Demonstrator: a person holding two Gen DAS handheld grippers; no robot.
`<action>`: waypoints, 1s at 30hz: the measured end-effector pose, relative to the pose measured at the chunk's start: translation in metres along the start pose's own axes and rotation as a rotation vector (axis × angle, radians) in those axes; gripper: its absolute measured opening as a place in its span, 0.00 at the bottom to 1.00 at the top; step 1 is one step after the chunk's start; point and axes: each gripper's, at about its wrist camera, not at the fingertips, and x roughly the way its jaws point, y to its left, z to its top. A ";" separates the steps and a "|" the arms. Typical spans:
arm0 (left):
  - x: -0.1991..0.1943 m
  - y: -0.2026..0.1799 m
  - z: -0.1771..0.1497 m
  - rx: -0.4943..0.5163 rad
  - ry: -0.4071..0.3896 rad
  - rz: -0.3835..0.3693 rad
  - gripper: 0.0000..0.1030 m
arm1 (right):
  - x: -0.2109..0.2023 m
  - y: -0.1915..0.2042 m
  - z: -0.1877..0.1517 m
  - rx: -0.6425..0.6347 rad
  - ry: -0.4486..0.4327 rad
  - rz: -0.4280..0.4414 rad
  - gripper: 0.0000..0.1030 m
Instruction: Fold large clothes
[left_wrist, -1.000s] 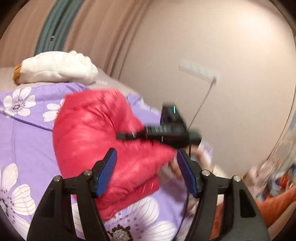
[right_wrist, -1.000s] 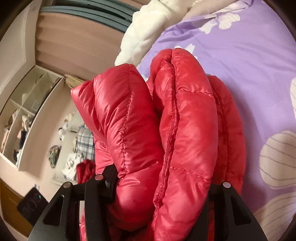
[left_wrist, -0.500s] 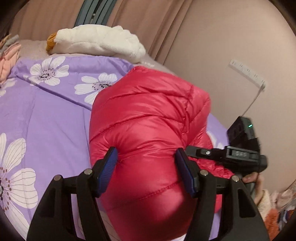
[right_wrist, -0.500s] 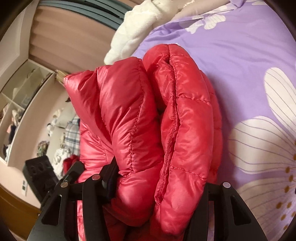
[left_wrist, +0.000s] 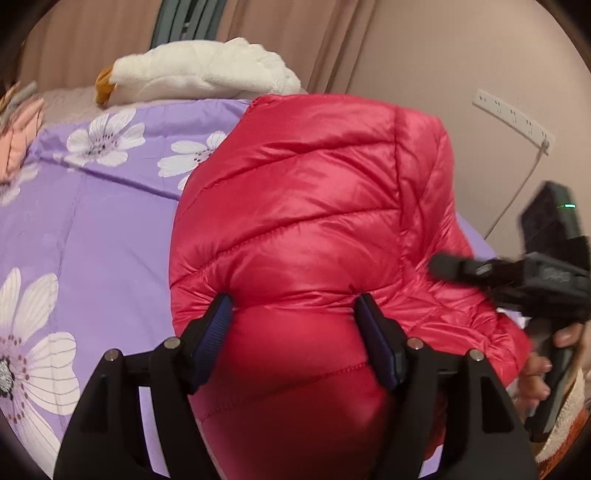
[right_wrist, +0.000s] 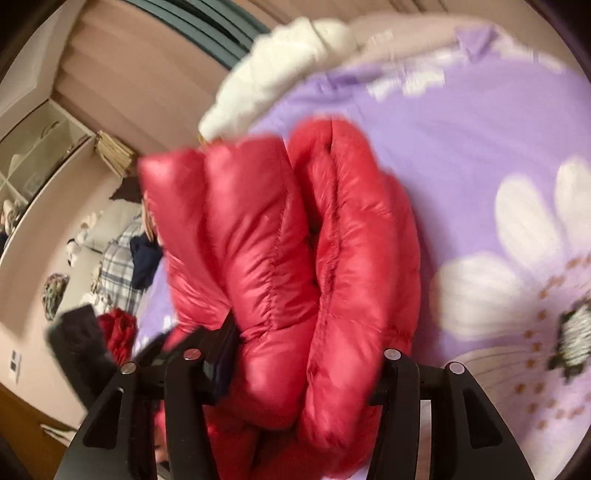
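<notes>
Red puffer jacket bunched on purple floral bedspread, clamped by both left gripper and right gripper.

Left of the red jacket your way lies open across the purple bedspread; the plush goose blocks the far edge.

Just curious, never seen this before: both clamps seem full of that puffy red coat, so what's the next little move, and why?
Probably lower the red jacket onto the purple bedspread and press it flat. The left gripper and the right gripper both pinch its bunched, doubled layers.
</notes>
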 end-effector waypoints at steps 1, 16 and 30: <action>0.001 0.005 0.002 -0.025 0.007 -0.017 0.67 | -0.011 0.011 0.004 -0.053 -0.030 -0.037 0.50; 0.002 -0.011 0.004 0.027 0.020 -0.021 0.68 | 0.005 0.069 0.035 -0.277 -0.131 -0.014 0.50; 0.010 -0.035 -0.008 0.151 -0.019 0.018 0.71 | 0.065 -0.002 0.008 -0.192 -0.044 -0.188 0.34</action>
